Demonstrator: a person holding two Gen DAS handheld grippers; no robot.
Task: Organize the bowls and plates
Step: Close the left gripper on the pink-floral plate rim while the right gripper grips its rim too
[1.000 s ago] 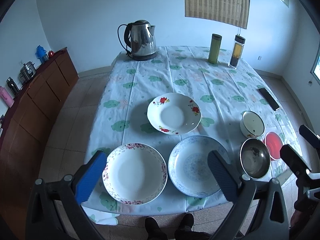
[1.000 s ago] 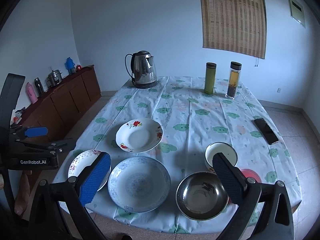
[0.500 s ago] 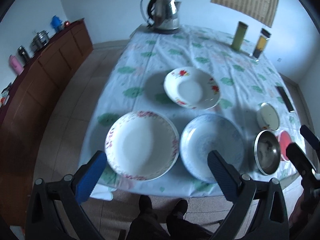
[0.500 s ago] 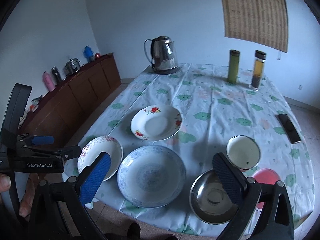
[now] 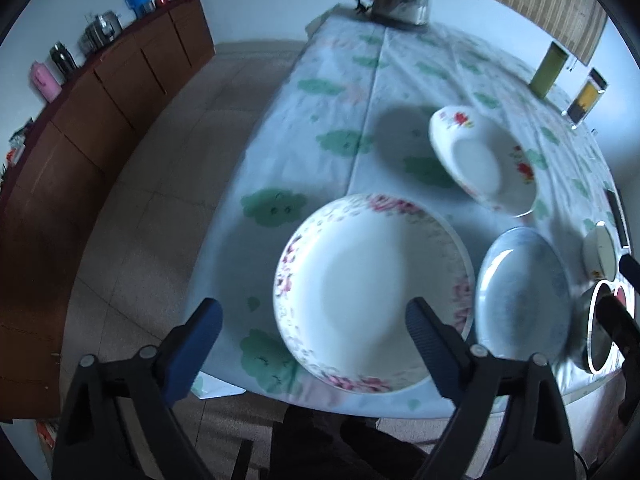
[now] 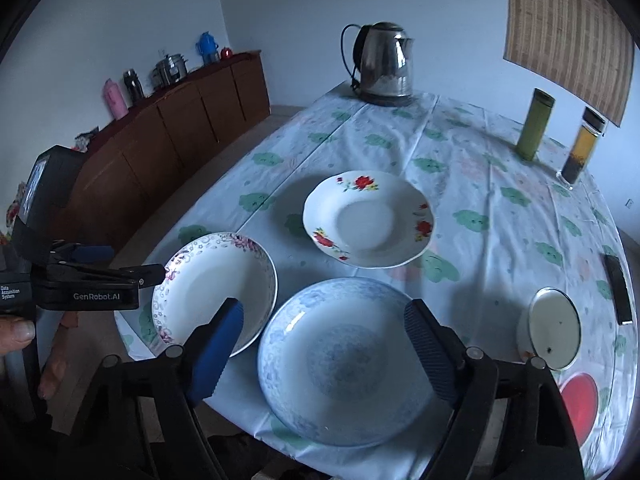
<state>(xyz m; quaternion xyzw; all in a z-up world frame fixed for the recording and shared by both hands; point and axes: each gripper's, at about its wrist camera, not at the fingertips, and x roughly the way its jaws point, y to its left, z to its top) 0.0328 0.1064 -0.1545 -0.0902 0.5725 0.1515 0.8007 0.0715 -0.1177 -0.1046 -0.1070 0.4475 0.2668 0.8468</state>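
A: Quick one. We're lower and closer than a second ago. The left hand-held gripper now hangs over the near rim of the pink-flowered plate, which filled far less of the left view before.

B: Jaws?

A: Wide, but closing a bit from full spread, nothing pressed between them. The plate rim sits between the fingers in the view, not gripped. Same for the right hand-held gripper: wide, closing slightly, empty, hovering over the blue-patterned plate. A second ago it was lined up nearer the steel bowl, so we've swung left.

B: So both plates untouched?

A: Yes, both flat on the table at its near edge, side by side, just beside each other. We read this as the approach to a first pick, one plate per hand; nothing is stacked yet.

B: Farther back?

A: The red-flowered plate sits behind those two, apart from them. To the right, the white enamel bowl next to a red disc; the steel bowl shows only in the left view, blurred. At the far end, the kettle and two bottles. None of those has moved.
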